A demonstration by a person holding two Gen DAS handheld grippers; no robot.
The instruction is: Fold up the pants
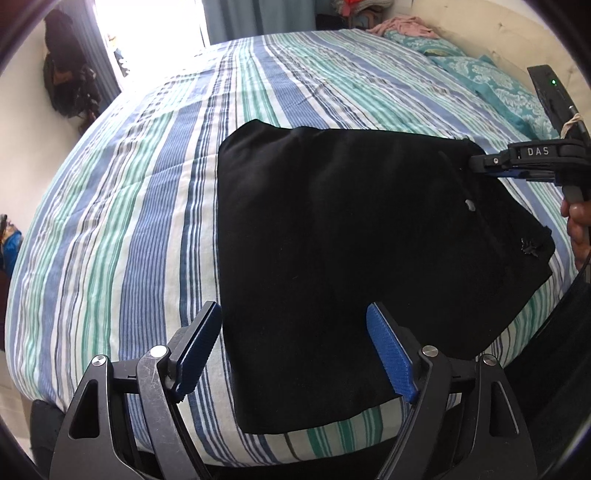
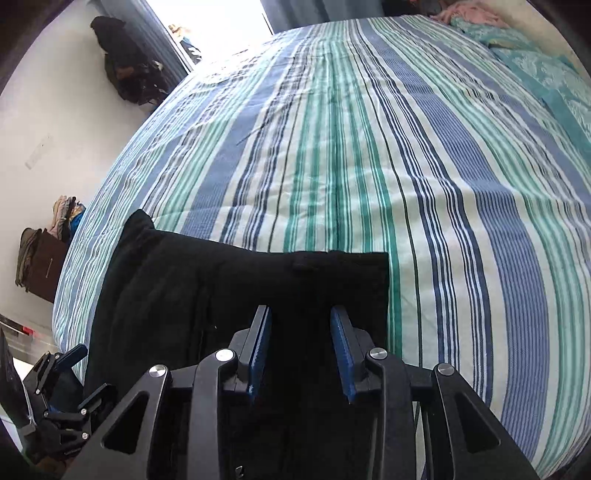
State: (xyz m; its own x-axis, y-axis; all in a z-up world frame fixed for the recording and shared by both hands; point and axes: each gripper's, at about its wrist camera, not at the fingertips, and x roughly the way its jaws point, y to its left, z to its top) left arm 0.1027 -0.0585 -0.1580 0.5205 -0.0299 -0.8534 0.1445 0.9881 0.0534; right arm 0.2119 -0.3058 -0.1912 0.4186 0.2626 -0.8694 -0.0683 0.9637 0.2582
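Note:
The black pants (image 1: pixel 351 251) lie folded into a compact rectangle on the striped bedspread (image 1: pixel 147 184), near the bed's front edge. My left gripper (image 1: pixel 295 310) is open, its blue-padded fingers (image 1: pixel 388 350) hovering over the near left edge of the pants. My right gripper (image 1: pixel 476 162) shows at the far right corner of the pants. In the right wrist view the right gripper (image 2: pixel 301 314) is open just above the pants (image 2: pixel 221 295), with nothing between its pads. The left gripper (image 2: pixel 70 380) shows at lower left.
Teal patterned pillows (image 1: pixel 480 70) and a pink cloth (image 1: pixel 402 26) lie at the head of the bed. Dark bags (image 1: pixel 70 85) hang on the wall at left. Piled clothes (image 2: pixel 48 236) stand beside the bed. A bright window (image 1: pixel 147 22) is behind.

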